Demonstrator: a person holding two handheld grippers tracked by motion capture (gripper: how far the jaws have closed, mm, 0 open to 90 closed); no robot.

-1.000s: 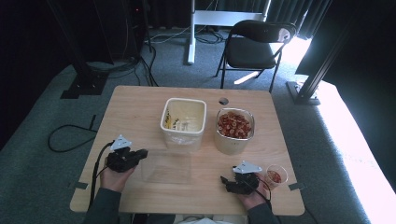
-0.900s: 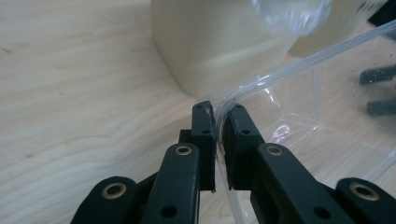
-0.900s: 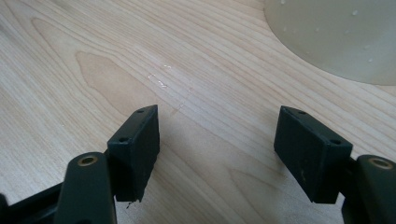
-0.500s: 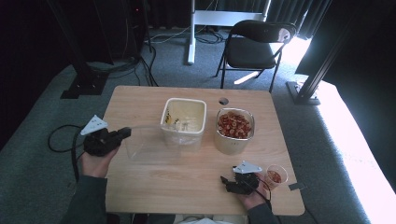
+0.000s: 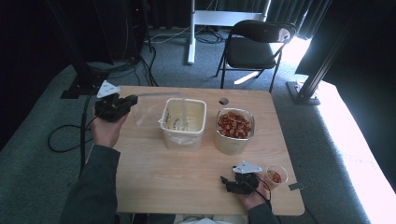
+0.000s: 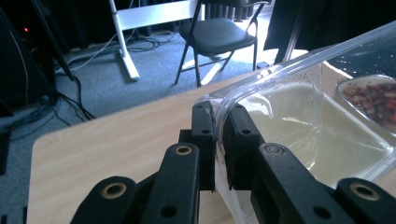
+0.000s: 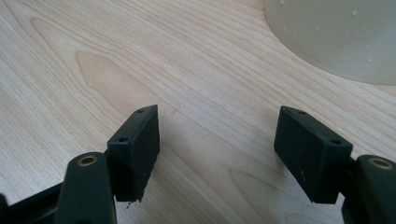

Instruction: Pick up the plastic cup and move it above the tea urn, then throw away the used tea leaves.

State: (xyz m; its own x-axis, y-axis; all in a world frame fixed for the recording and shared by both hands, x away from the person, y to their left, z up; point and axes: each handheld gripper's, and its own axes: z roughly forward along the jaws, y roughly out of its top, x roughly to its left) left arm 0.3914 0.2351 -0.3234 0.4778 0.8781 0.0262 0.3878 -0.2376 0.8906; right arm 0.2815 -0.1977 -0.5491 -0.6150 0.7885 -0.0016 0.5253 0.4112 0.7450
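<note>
Left gripper (image 5: 132,99) is clamping the clear lid's (image 5: 156,108) rim, holding it up left of the square tub (image 5: 183,122). Right gripper (image 7: 217,154) is sitting near-right, jaws apart, empty. I'd be keeping that lid level and swinging slowly.

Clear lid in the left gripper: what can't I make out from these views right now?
- Lid, left gripper view: far end cut off by the frame's right edge.
- Lid, high view: see-through, so its lower edge is hard to trace.
- Square tub, high view: small dark bits inside, too small to identify.
- Small cup, high view: contents too small to identify.
</note>
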